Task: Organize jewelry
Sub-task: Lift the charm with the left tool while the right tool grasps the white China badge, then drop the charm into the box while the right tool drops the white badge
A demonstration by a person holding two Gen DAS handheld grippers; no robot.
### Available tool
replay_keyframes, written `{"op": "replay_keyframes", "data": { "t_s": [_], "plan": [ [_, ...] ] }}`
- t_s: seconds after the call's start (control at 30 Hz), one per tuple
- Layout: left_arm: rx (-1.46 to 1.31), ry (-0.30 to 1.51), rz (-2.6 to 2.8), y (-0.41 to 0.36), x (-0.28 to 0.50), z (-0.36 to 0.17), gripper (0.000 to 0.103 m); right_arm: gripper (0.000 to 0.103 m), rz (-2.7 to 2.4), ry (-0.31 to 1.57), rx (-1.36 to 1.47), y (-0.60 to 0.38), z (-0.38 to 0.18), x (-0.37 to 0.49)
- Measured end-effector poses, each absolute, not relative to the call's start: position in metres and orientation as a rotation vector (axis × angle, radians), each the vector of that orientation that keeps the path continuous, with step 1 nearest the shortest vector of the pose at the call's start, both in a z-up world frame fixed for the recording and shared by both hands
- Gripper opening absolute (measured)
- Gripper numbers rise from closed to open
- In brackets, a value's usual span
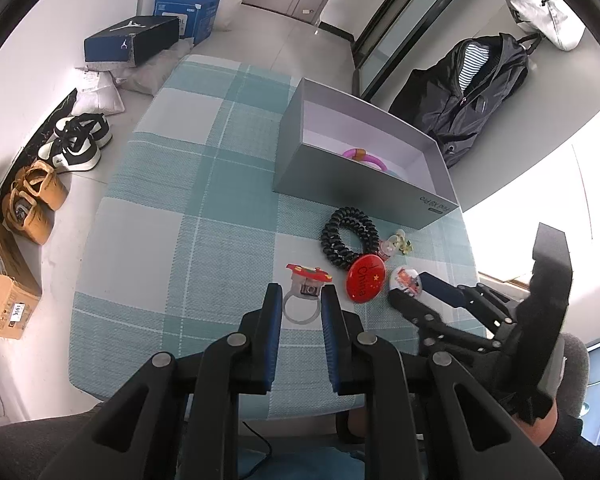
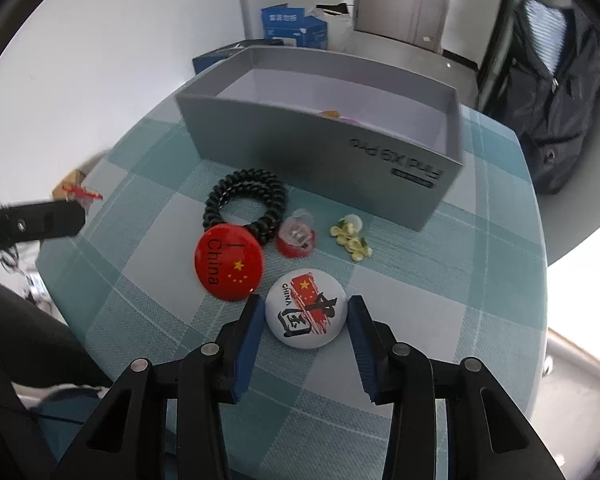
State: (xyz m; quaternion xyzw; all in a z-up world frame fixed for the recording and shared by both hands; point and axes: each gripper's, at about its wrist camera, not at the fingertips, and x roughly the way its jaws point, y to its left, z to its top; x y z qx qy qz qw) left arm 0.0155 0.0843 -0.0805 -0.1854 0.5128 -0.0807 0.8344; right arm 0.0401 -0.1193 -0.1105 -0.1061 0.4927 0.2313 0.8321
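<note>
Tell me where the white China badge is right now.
In the right wrist view, the white China badge lies on the checked tablecloth between the right gripper's fingers, just right of the red badge.

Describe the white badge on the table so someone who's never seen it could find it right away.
Start at the grey box on the checked cloth; come toward the camera past the black coil hair tie. The white badge lies between the right tool fingers, unlike the all-red badge beside it.

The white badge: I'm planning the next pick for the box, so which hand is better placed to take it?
Right. The right gripper has its fingers on either side of the white badge, with small gaps. The left gripper holds a toy ring.
</note>
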Motion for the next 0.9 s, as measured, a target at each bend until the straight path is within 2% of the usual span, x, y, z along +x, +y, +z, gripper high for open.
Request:
{"op": "replay_keyframes", "data": {
  "t_s": [0.5, 0.9],
  "plan": [
    [-0.322, 1.048, -0.166, 0.053, 0.020, -0.061, 0.015, 0.041, 0.521, 0.979, 0.044, -0.161, -0.064, 0.047],
    [-0.300, 1.026, -0.187, 0.043, 0.054, -0.031, 0.015, 0.041, 0.628, 0.881, 0.085, -0.153, -0.010, 0.079]
  ]
}}
